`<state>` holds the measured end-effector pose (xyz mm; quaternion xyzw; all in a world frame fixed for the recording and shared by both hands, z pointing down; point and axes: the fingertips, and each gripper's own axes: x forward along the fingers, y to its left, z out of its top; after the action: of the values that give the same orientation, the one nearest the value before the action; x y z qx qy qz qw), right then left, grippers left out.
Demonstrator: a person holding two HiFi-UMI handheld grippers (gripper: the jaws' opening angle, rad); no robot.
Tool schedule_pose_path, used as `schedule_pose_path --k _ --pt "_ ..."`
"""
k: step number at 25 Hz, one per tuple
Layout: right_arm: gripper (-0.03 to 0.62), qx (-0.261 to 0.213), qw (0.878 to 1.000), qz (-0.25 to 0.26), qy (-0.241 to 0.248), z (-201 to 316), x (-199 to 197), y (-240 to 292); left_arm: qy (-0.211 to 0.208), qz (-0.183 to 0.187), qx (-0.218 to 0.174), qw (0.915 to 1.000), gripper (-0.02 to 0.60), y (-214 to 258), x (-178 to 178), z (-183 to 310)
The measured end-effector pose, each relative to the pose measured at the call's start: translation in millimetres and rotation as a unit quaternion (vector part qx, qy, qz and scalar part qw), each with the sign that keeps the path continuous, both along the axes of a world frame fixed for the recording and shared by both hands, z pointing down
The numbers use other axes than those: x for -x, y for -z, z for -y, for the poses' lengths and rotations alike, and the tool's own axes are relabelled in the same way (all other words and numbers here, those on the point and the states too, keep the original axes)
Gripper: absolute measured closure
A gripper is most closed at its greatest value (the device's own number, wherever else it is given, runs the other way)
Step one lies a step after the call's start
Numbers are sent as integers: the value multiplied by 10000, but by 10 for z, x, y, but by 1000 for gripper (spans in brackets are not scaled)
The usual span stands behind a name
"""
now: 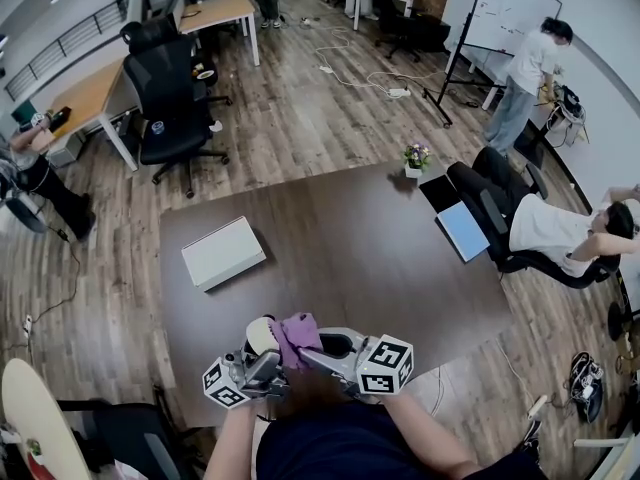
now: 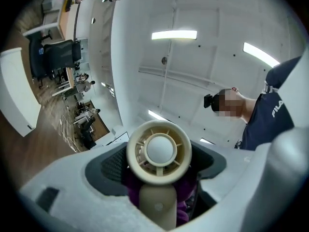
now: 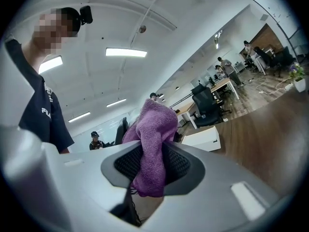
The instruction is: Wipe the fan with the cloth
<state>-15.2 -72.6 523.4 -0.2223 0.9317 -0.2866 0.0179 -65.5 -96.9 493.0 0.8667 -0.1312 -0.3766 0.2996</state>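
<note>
Close against the person's body, just off the near edge of the worktop (image 1: 350,258), both tools meet in the air. The left tool (image 2: 159,178) is closed on the handle of the fan (image 2: 159,151), with the head standing clear above the jaws. The right tool (image 3: 152,166) is clamped on the cloth (image 3: 152,129), and a thick purple fold sticks up past its pads. In the left gripper view, purple shows behind and below the fan's head. The cloth therefore seems to lie at the fan's back, touching or just beside it; I cannot tell which.

To wipe well, I judge the left grip should stay firm so the head does not twist under pressure. The free fold, not the pads, should do the rubbing. It should go round the outer ring first, then over the hub, then into the gaps between the spokes. Light pressure should do, since the fan looks like thin plastic. Turning the fan toward the cloth would bring its front face within reach.

The fan is small, cream and hand-held, with a round ring, a pale domed hub and short spokes between them. Its handle is rounded. No dirt is visible on it.

Farther off, a white box (image 1: 223,253) lies on the dark worktop, and a small flower pot (image 1: 415,158) stands at its far edge.
</note>
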Motion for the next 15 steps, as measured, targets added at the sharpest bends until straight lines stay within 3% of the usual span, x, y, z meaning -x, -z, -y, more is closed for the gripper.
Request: schedule_pose_path --k 10,15 --pt "468 -30 9967 -669 469 -244 69 -246 398 -1072 262 9931 207 24 378 114" --pt "468 -176 9930 -958 670 -384 104 -256 569 -1196 335 9906 207 -9 517 138"
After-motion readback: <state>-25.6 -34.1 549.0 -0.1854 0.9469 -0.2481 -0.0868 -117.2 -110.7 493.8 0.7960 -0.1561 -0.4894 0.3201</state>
